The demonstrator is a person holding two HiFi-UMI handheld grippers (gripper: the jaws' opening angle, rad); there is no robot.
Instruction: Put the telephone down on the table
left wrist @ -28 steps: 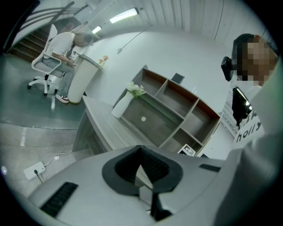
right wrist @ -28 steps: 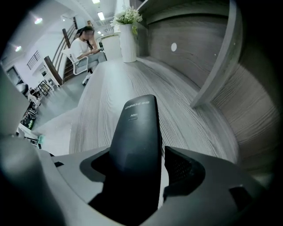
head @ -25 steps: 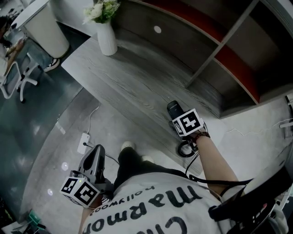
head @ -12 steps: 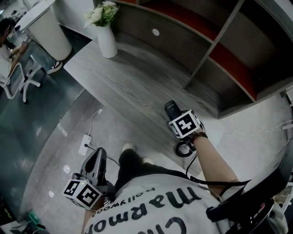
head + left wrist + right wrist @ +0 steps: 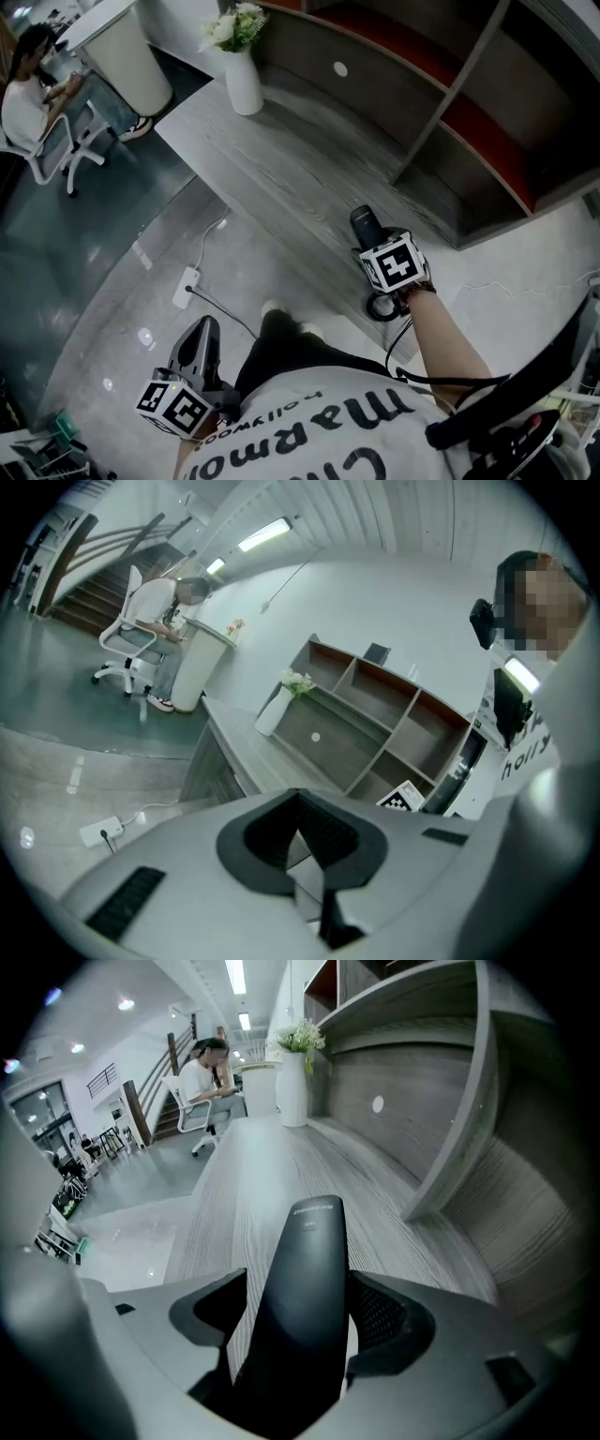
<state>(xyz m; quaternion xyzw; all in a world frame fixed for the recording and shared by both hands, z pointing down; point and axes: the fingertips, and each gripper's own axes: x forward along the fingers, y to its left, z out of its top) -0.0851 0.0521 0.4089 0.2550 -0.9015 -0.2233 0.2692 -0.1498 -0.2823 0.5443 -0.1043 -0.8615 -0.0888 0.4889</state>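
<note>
The telephone point(image 5: 364, 225) is a black handset, and my right gripper point(image 5: 371, 242) is shut on it, its top sticking out past the jaws. It hangs over the near part of the grey wood table point(image 5: 281, 169). In the right gripper view the telephone point(image 5: 305, 1279) stands between the jaws of my right gripper point(image 5: 302, 1330), pointing along the table point(image 5: 253, 1176). A black coiled cord point(image 5: 382, 307) hangs below that hand. My left gripper point(image 5: 201, 330) hangs low beside the person's leg over the floor, shut and empty; the left gripper view shows my left gripper point(image 5: 302, 829) with its jaws together.
A white vase of flowers point(image 5: 242, 80) stands at the table's far end. A grey and red shelf unit point(image 5: 450, 103) runs along the table's right side. On the floor lies a power strip point(image 5: 186, 286) with its cable. A seated person point(image 5: 28, 94) is far left.
The head view has shifted a little to the right. My right gripper still holds the telephone over the table's near part. The left gripper has sunk slightly.
</note>
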